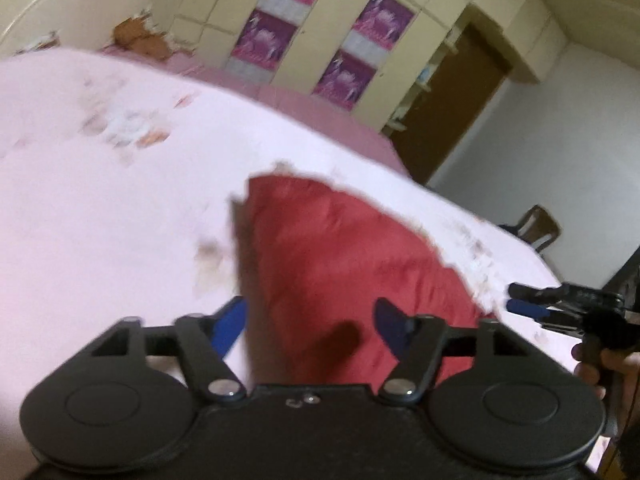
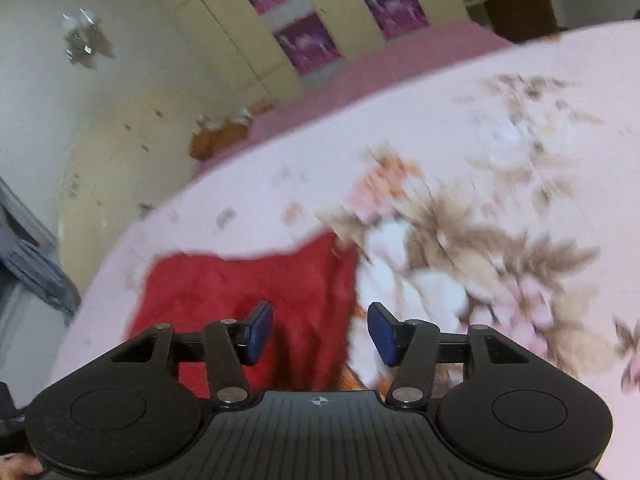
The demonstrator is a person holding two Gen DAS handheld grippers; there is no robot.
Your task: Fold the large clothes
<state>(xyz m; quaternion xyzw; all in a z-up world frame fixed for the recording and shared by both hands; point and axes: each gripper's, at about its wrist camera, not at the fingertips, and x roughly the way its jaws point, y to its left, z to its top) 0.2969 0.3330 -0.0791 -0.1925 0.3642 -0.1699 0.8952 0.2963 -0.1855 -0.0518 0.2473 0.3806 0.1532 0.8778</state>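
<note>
1. Nearest you in the left wrist view is the left gripper, low in the frame. Its blue fingers stand wide apart with nothing between them, so you hold no cloth here.
2. The red garment fills the lower middle of that frame, spread on the pink floral bedsheet. Its near part runs under the spread fingers; whether they touch it I cannot tell through the blur.
3. In the right wrist view the right gripper is also parted and empty. The red garment lies lower left of centre there, its right edge passing beneath the gap between the fingers.
4. Both tools probably hang open over opposite sides of the cloth so that you can pinch two edges or corners together and carry them over as one fold.
5. The other gripper shows at the right edge of the left view, just beside the garment's border.
6. The wardrobe with purple panels stands in the upper part of both frames, well apart from the work.
</note>
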